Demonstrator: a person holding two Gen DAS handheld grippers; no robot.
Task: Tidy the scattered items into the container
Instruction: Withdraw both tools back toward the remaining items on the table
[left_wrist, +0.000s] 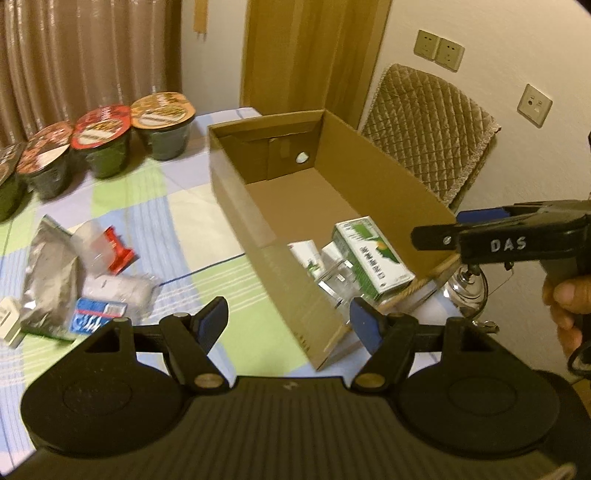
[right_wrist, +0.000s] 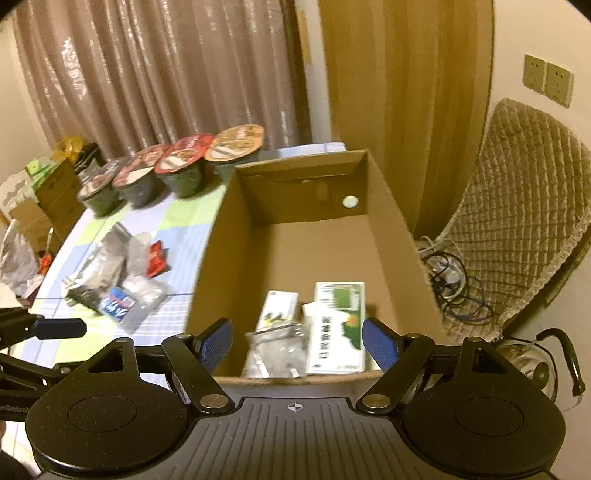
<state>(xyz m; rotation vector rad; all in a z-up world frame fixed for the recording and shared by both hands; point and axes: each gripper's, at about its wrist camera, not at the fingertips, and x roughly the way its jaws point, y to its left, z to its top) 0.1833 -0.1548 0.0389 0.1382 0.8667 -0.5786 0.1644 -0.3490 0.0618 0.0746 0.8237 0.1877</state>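
An open cardboard box (left_wrist: 236, 206) (right_wrist: 218, 236) stands on the checked tablecloth. Inside its near end lie a green-and-white carton (left_wrist: 373, 254) (right_wrist: 338, 325), a small white carton (left_wrist: 310, 254) (right_wrist: 279, 308) and a clear plastic packet (right_wrist: 277, 347). Left of the box lies a loose pile: a silver foil bag (left_wrist: 50, 273) (right_wrist: 98, 269), a red packet (left_wrist: 118, 251) (right_wrist: 157, 258), a blue-and-white packet (left_wrist: 96, 314) (right_wrist: 116, 304) and a white wrapped pack (left_wrist: 118, 291). My left gripper (left_wrist: 289, 323) is open and empty near the box's front corner. My right gripper (right_wrist: 299, 345) (left_wrist: 436, 232) is open and empty above the box's near end.
Several sealed noodle cups (left_wrist: 103, 144) (right_wrist: 181, 166) line the table's far left. A white plug (left_wrist: 7, 321) lies at the left edge. A quilted chair (left_wrist: 428, 125) (right_wrist: 517, 206) stands right of the box, with cables (right_wrist: 447, 273) on the floor. A hand (left_wrist: 569, 295) holds the right gripper.
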